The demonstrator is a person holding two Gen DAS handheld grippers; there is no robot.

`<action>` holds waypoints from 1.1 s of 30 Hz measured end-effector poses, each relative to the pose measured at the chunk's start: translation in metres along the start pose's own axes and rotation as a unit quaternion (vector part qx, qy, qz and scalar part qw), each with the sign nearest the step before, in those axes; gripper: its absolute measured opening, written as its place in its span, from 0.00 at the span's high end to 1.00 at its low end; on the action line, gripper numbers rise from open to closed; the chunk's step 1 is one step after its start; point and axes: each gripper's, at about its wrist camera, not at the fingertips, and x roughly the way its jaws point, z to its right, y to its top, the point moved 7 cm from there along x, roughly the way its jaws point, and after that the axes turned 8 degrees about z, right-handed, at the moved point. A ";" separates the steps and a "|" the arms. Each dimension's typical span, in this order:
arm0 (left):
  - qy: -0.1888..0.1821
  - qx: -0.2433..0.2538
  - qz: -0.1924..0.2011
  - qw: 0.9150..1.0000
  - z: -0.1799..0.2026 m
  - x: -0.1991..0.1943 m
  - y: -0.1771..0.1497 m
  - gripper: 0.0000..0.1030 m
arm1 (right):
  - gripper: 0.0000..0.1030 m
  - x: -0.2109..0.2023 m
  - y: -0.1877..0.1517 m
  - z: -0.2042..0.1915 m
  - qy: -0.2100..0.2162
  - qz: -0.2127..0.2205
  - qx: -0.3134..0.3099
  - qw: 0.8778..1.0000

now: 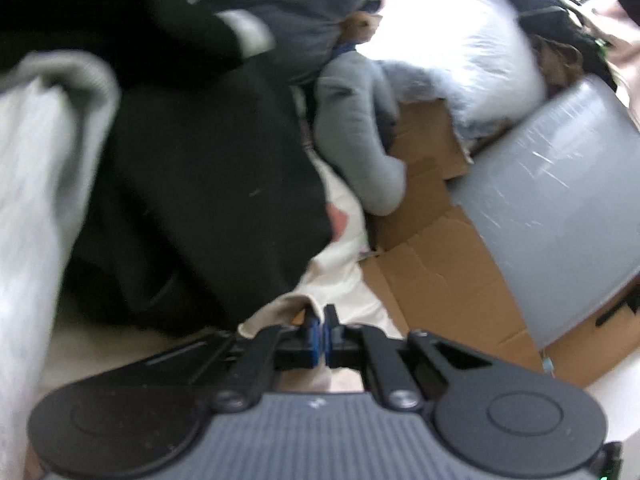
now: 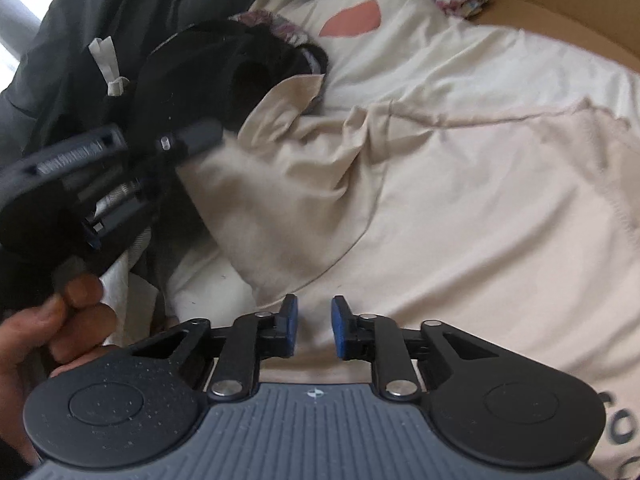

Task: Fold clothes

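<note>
A cream garment (image 2: 460, 200) with a pink patch (image 2: 352, 20) lies spread and wrinkled over cardboard. My left gripper (image 1: 322, 318) is shut on an edge of the cream garment (image 1: 344, 272). In the right wrist view the left gripper (image 2: 212, 136) comes in from the left, held by a hand (image 2: 60, 320), and lifts a fold of the cream cloth. My right gripper (image 2: 314, 320) is open just above the garment's near part, with nothing between its blue pads (image 2: 340, 320).
A black garment (image 1: 200, 180) and a light grey one (image 1: 32, 160) are piled to the left. A grey sleeve (image 1: 352, 120) drapes over flattened cardboard (image 1: 432, 272). A grey plastic-wrapped bundle (image 1: 560, 200) and a white bag (image 1: 480, 40) sit to the right.
</note>
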 end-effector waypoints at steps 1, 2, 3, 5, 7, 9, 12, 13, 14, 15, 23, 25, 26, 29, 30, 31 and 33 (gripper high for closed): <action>-0.008 0.009 -0.001 1.000 0.006 0.001 0.002 0.98 | 0.85 0.004 -0.001 -0.002 0.001 -0.002 0.005 1.000; -0.013 0.019 -0.002 1.000 0.011 0.000 0.005 0.98 | 0.88 0.008 -0.003 -0.005 0.003 -0.004 0.009 1.000; -0.017 0.029 -0.003 0.999 0.016 0.000 0.007 0.98 | 0.89 0.012 -0.004 -0.005 0.001 -0.006 0.016 1.000; -0.026 0.043 -0.007 0.999 0.024 0.000 0.009 0.98 | 0.91 0.017 -0.007 -0.003 -0.002 -0.005 0.027 1.000; -0.033 0.057 -0.015 0.998 0.029 -0.002 0.007 0.98 | 0.91 0.019 -0.008 0.000 -0.001 -0.003 0.043 0.999; -0.037 0.069 -0.022 0.997 0.033 -0.004 0.003 0.98 | 0.91 0.021 -0.009 0.001 0.002 -0.001 0.054 0.999; -0.042 0.081 -0.031 0.995 0.036 -0.006 -0.004 0.98 | 0.91 0.023 -0.010 -0.001 0.009 0.003 0.066 0.998; -0.042 0.084 -0.033 0.995 0.037 -0.005 -0.006 0.98 | 0.91 0.023 -0.010 -0.003 0.013 0.005 0.067 0.998; -0.042 0.085 -0.036 0.995 0.037 -0.003 -0.007 0.98 | 0.91 0.024 -0.010 -0.005 0.015 0.006 0.069 0.997; -0.043 0.085 -0.041 0.995 0.038 -0.002 -0.009 0.98 | 0.91 0.026 -0.009 -0.007 0.018 0.007 0.071 0.997; -0.068 0.095 -0.103 0.988 0.042 -0.004 -0.037 0.98 | 0.89 0.036 -0.013 -0.011 0.042 0.013 0.087 0.995; -0.076 0.093 -0.121 0.985 0.044 -0.004 -0.046 0.98 | 0.84 0.036 -0.017 -0.009 0.050 0.016 0.095 0.994; -0.080 0.095 -0.130 0.984 0.045 -0.004 -0.051 0.98 | 0.70 0.034 -0.019 -0.009 0.056 0.016 0.093 0.994; -0.085 0.109 -0.157 0.978 0.050 -0.006 -0.061 0.92 | 0.58 0.027 -0.026 -0.009 0.074 0.018 0.089 0.993; -0.085 0.115 -0.163 0.976 0.050 -0.007 -0.063 0.86 | 0.57 0.023 -0.029 -0.010 0.075 0.015 0.080 0.994; -0.087 0.117 -0.168 0.975 0.051 -0.010 -0.064 0.83 | 0.54 0.018 -0.031 -0.010 0.078 0.010 0.070 0.994; -0.089 0.119 -0.175 0.973 0.052 -0.014 -0.065 0.72 | 0.51 0.008 -0.036 -0.009 0.078 0.001 0.049 0.996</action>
